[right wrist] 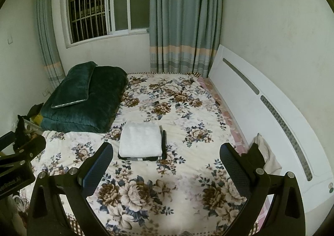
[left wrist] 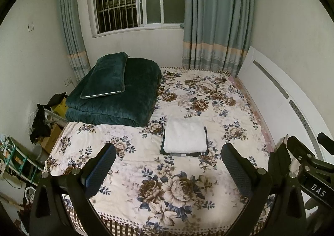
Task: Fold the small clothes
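Observation:
A folded white garment (left wrist: 184, 134) lies on top of a folded dark garment (left wrist: 181, 154) in the middle of the flower-print bed (left wrist: 129, 163); the stack also shows in the right wrist view (right wrist: 141, 139). My left gripper (left wrist: 168, 163) is open and empty, held above the bed in front of the stack. My right gripper (right wrist: 166, 162) is open and empty, also in front of the stack. A loose pile of dark and cream clothes (right wrist: 263, 155) lies at the bed's right edge by the headboard.
A folded dark green quilt (left wrist: 117, 98) with a pillow on it (left wrist: 105, 78) sits at the bed's far left. A white headboard (right wrist: 261, 110) runs along the right. Boxes and clutter (left wrist: 43, 123) stand on the floor at left. Window and curtains are behind.

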Demonstrator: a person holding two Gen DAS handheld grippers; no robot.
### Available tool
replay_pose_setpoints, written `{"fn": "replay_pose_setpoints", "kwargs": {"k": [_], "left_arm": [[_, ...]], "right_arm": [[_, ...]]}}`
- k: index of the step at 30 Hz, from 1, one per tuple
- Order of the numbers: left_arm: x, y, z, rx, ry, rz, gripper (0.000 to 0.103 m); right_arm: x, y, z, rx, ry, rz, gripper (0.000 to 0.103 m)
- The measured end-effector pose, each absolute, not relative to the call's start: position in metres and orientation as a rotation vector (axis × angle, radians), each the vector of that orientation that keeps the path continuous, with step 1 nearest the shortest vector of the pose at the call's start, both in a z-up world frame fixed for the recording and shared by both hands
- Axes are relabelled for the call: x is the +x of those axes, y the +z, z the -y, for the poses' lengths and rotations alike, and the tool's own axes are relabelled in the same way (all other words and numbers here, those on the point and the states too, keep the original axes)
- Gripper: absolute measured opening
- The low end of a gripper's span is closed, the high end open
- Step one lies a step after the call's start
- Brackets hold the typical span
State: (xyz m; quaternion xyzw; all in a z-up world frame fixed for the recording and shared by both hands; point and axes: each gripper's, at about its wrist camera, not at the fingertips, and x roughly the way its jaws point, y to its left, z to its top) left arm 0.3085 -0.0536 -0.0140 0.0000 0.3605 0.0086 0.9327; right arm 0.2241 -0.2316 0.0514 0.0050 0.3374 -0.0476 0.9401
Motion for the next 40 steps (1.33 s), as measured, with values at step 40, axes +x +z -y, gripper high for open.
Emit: {"fn": "replay_pose_setpoints", "kwargs": {"k": [40], "left_arm": [[0.3115, -0.0095, 0.057, -0.003, 0.028, -0.723, 0.103]], "right_arm": [[0.224, 0.05, 0.2285, 0.019, -0.102, -0.687, 0.103]]}}
